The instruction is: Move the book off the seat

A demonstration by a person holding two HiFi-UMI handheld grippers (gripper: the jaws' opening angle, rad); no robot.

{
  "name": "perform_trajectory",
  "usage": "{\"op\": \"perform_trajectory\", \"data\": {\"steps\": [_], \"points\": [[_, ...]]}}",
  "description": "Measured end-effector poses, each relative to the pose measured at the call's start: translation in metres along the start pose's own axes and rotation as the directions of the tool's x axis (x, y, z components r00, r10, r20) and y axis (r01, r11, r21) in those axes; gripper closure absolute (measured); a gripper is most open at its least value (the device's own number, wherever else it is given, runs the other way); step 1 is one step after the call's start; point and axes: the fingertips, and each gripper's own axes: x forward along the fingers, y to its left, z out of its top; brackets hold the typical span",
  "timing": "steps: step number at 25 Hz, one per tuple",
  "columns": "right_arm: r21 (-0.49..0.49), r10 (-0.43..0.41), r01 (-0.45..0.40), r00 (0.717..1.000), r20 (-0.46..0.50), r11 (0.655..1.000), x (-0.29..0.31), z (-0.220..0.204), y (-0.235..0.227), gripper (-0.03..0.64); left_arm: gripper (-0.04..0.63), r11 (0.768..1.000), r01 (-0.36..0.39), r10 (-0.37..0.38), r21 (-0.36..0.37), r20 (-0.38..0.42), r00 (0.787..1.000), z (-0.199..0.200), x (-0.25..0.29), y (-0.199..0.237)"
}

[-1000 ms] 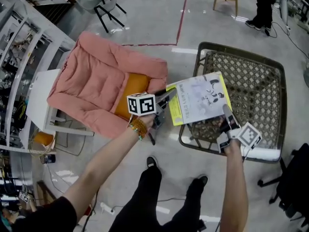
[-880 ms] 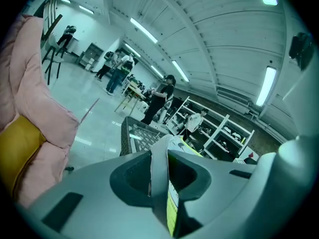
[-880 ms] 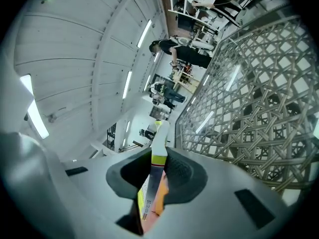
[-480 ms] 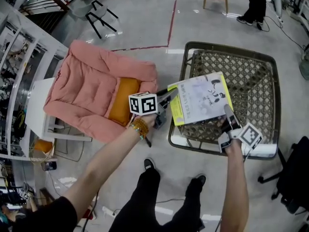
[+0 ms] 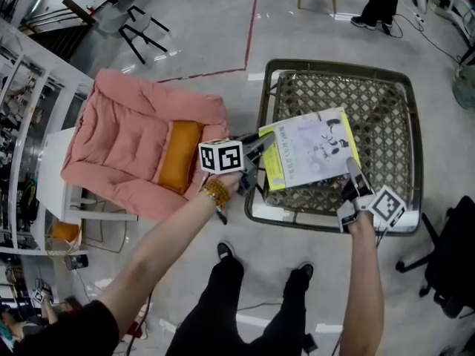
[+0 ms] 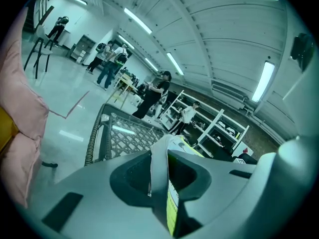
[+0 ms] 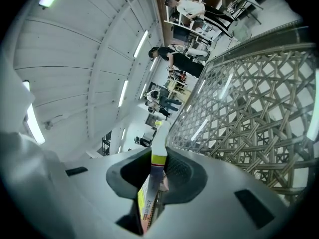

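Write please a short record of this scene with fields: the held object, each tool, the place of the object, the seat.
Held object: book, yellow-edged cover facing up
Left tool: shut on the book's left edge
Right tool: shut on the book's lower right edge
Book's place: over the woven table; whether it touches the table cannot be told
Seat: pink armchair with an orange cushion, at the left, no book on it

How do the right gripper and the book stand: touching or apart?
Touching. In the right gripper view the right gripper has its jaws pressed on both faces of the book.
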Motion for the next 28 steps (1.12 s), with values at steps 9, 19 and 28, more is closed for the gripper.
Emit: {"op": "perform_trajectory", "data": {"steps": [9,19,28], "points": [[0.015,0.055,-0.056,0.998,0.041,0.998,0.001,-0.007,-0.004,0.543,0.523,1.000,0.019,-0.018,0.012,-0.043,0.999,-0.010,0.012,0.009],[0.025,0.066,-0.068,0.996,0.063,0.997,-0.006,0.004,-0.005,0.543,0.523,1.000,0.023,-0.022,0.020,-0.050,0.998,-0.011,0.025,0.000],[0.002,0.063,-0.063,0.997,0.038,0.998,-0.003,0.012,-0.028,0.543,0.523,1.000,-0.015,0.016,0.011,-0.069,0.997,-0.024,0.044,0.009]]}}
